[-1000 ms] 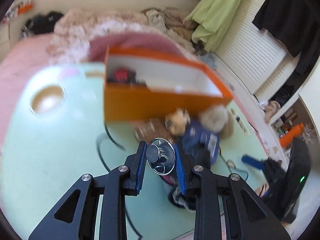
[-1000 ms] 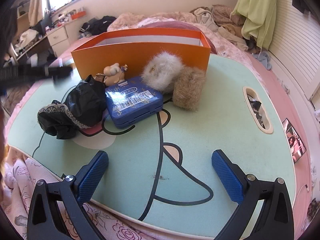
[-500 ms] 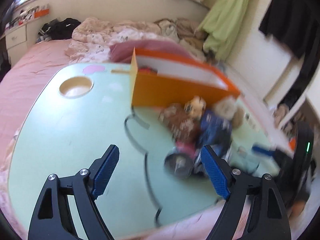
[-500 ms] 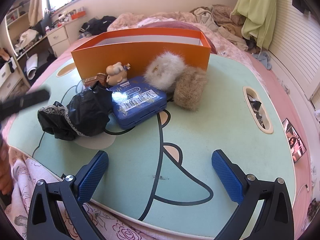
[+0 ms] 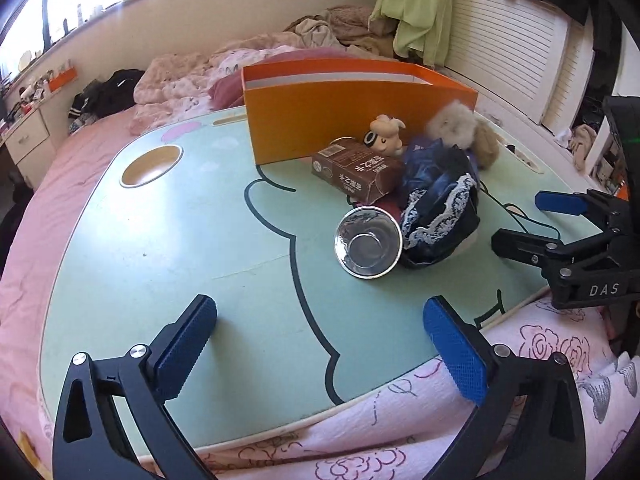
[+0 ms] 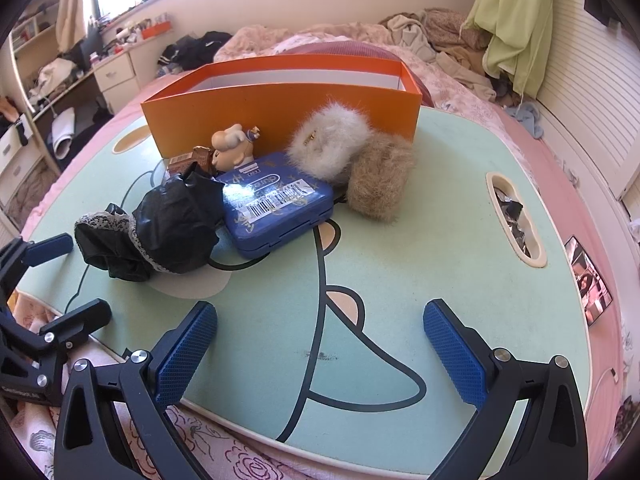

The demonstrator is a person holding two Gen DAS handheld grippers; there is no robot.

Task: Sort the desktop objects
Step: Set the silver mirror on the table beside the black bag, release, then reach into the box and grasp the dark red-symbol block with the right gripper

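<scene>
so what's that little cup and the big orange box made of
The cup looks like polished metal, probably stainless steel: its inside is mirror-bright and reflects the room. The orange box looks like matte cardboard, with thin flat walls and a white lining.
</scene>
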